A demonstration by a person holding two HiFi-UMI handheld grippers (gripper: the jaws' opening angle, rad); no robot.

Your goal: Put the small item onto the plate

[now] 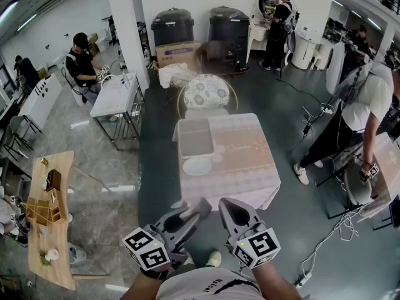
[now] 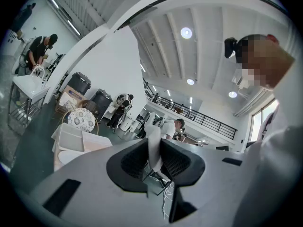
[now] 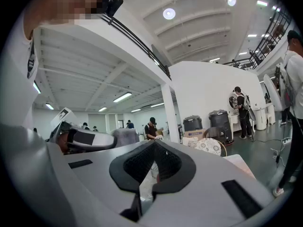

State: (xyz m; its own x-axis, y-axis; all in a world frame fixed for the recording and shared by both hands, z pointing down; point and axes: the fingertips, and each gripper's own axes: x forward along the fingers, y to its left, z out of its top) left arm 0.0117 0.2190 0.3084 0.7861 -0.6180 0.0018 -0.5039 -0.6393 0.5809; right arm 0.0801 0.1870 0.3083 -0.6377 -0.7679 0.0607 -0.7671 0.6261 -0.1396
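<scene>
Jaws idle, both grippers well short of the pink checked cloth-covered desk [image 1: 250,161]

Left gripper [image 1: 194,212] [image 2: 155,150] has its jaws slightly spread, and the pale strip in the gap looks like background; right gripper [image 1: 236,210] [image 3: 154,150] has its jaws pressed together, pinching nothing; the round white plate [image 1: 197,166] lies bare beside a grey rectangular tray [image 1: 195,137]; a small pale thing [image 1: 219,149] just beside the plate may be the item, too small to tell; approach, pick-up and placing all seem left to do.
</scene>
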